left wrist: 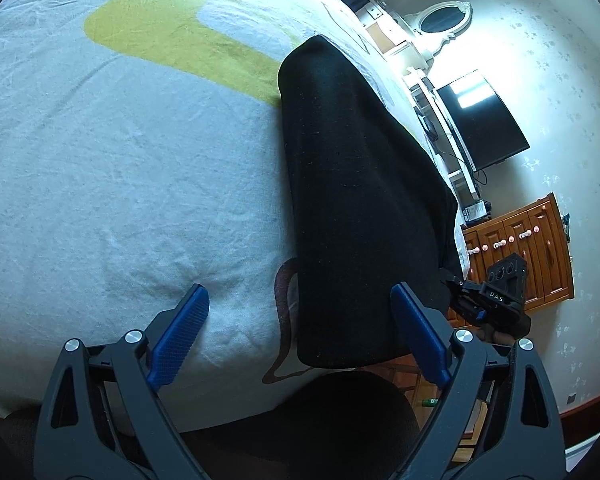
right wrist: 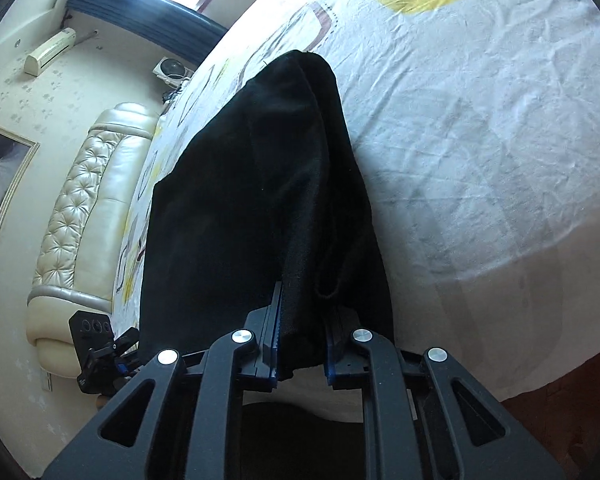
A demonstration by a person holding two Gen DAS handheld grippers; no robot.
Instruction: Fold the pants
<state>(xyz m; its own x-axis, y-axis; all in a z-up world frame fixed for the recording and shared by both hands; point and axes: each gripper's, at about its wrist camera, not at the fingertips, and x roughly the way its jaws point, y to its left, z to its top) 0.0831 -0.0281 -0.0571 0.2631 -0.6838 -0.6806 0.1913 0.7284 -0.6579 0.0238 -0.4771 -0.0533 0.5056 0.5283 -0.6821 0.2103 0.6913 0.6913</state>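
Matt black fuzzy cloth pants [left wrist: 360,200] lie on a wrinkled cotton-like bedsheet [left wrist: 120,180]; the drawer cabinet [left wrist: 528,248] looks glossy wood.

Both wrist views close, angled down; share pants [left wrist: 360,200], bed [left wrist: 120,160].

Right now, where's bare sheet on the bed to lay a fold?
Free: the wide white sheet left of the black pants, bordered by the yellow print at the far end. Crowded: the near bed edge, where the right gripper clamps the pants and the open left gripper straddles them.
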